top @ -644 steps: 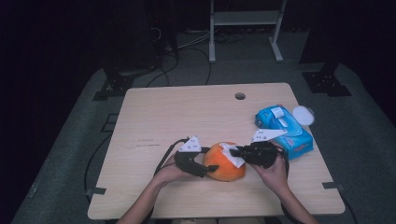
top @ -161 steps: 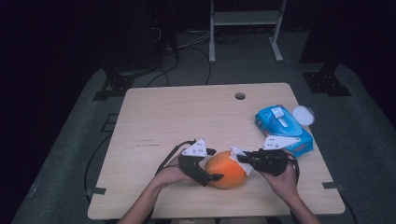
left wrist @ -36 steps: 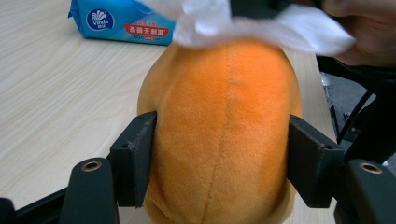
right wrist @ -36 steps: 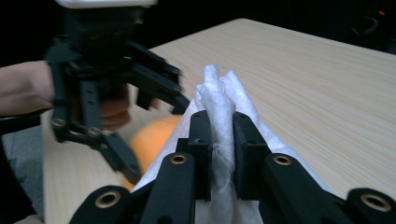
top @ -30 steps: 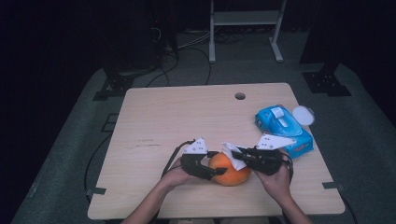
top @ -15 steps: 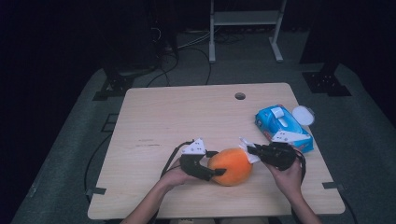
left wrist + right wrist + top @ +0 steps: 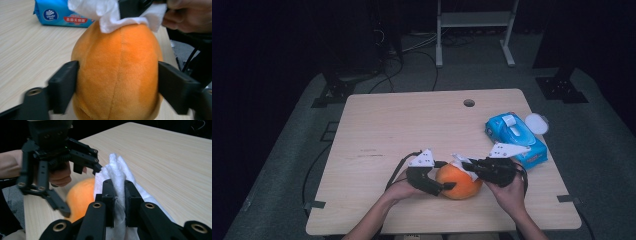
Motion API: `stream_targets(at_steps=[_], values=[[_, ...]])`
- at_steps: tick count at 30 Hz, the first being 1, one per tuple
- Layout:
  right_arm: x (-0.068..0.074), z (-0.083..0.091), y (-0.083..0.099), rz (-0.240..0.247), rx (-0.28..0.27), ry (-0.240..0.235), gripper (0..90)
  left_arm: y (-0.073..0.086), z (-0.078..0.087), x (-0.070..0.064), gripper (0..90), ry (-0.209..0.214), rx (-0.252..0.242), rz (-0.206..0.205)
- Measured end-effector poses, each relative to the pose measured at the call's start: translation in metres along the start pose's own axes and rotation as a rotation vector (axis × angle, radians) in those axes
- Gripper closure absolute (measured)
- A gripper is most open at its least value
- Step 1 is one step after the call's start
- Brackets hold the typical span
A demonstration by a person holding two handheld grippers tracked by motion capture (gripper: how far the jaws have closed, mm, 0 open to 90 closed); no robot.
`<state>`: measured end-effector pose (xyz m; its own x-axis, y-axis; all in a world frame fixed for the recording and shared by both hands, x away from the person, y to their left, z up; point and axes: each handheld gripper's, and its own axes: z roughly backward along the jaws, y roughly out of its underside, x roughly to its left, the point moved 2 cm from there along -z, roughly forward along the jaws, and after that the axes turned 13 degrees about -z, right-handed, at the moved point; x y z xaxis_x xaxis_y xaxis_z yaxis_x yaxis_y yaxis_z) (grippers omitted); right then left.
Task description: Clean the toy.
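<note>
left claw (image 7: 443, 186) clamps plush orange (image 7: 458, 182) | right claw (image 7: 465, 166) pinching tissue (image 7: 460, 162), back at its 1 o'clock | wiping resumes

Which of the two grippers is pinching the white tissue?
The right gripper: its jaws pinch the white tissue, while the left gripper clamps the orange plush.

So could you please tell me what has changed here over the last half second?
The right tongs, shut on the crumpled white tissue, came back left from beside the blue wipes pack onto the top of the round orange plush toy. The left tongs stayed clamped on the toy; the pack did not move.
</note>
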<state>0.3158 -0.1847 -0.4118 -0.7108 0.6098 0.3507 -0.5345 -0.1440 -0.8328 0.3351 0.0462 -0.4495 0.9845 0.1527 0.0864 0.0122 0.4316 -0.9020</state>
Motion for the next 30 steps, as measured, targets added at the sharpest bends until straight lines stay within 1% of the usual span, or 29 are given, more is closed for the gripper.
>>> stream_targets(at_steps=[1, 2, 3, 6, 7, 8, 9, 11, 12, 13, 14, 15, 17, 19, 21, 22, 24, 25, 27, 28, 30], values=[[-0.005, 0.002, 0.002, -0.016, -0.001, -0.001, 80.3, 0.000, -0.002, 0.001, 12.4, 0.005, -0.012, -0.005], [-0.005, 0.002, 0.002, -0.016, -0.001, -0.001, 80.3, 0.000, -0.002, 0.001, 10.4, 0.005, -0.012, -0.005], [-0.008, 0.004, 0.002, -0.020, -0.006, 0.009, 80.3, 0.002, -0.003, 0.002, 9.6, 0.009, -0.014, -0.005], [-0.012, 0.006, 0.002, -0.027, -0.009, 0.013, 80.2, 0.004, -0.004, 0.003, 8.8, 0.015, -0.020, -0.003], [-0.015, 0.008, 0.002, -0.043, -0.014, 0.011, 80.2, 0.005, -0.006, 0.004, 8.5, 0.024, -0.020, 0.001], [-0.015, 0.008, 0.002, -0.043, -0.014, 0.011, 80.2, 0.005, -0.006, 0.004, 8.5, 0.024, -0.020, 0.001], [-0.015, 0.008, 0.002, -0.048, -0.014, 0.011, 80.2, 0.006, -0.008, 0.003, 8.8, 0.030, -0.011, -0.005], [-0.015, 0.008, 0.002, -0.049, -0.014, 0.012, 80.1, 0.007, -0.008, 0.002, 17.0, 0.029, -0.014, -0.010], [-0.016, 0.008, 0.002, -0.054, -0.016, 0.011, 80.1, 0.005, -0.005, 0.001, 23.8, 0.010, -0.013, -0.012], [-0.015, 0.009, 0.002, -0.058, -0.022, 0.010, 80.1, 0.001, -0.003, 0.001, 28.0, 0.010, -0.011, -0.003], [-0.015, 0.009, 0.002, -0.058, -0.022, 0.010, 80.1, 0.001, -0.003, 0.001, 31.2, 0.010, -0.011, -0.003], [-0.014, 0.012, -0.001, -0.057, -0.042, 0.009, 80.1, -0.009, 0.004, 0.000, 33.2, 0.005, -0.012, -0.010], [-0.012, 0.015, -0.004, -0.068, -0.064, 0.005, 80.2, -0.020, 0.012, -0.001, 34.4, -0.008, -0.021, -0.018], [-0.013, 0.016, -0.004, -0.087, -0.084, -0.024, 80.2, -0.029, 0.021, -0.002, 34.7, -0.020, -0.026, -0.040], [-0.013, 0.013, -0.005, -0.106, -0.091, -0.046, 80.2, -0.033, 0.025, -0.002, 34.8, -0.031, -0.006, -0.052], [-0.013, 0.011, -0.005, -0.103, -0.085, -0.045, 80.2, -0.034, 0.027, -0.002, 34.8, -0.034, 0.004, -0.055], [-0.013, 0.009, -0.005, -0.106, -0.078, -0.046, 80.2, -0.035, 0.028, -0.001, 34.8, -0.034, 0.007, -0.047], [-0.014, 0.004, -0.003, -0.124, -0.062, -0.056, 80.4, -0.034, 0.029, 0.001, 34.8, -0.028, 0.036, -0.030], [-0.014, 0.001, -0.002, -0.128, -0.052, -0.059, 80.7, -0.034, 0.029, 0.000, 34.8, -0.034, 0.065, -0.030], [-0.014, 0.001, -0.002, -0.128, -0.052, -0.059, 80.7, -0.034, 0.029, 0.000, 34.8, -0.034, 0.065, -0.030], [-0.008, -0.001, -0.004, -0.122, -0.060, -0.078, 80.9, -0.035, 0.027, 0.000, 34.7, -0.034, 0.078, -0.030]])
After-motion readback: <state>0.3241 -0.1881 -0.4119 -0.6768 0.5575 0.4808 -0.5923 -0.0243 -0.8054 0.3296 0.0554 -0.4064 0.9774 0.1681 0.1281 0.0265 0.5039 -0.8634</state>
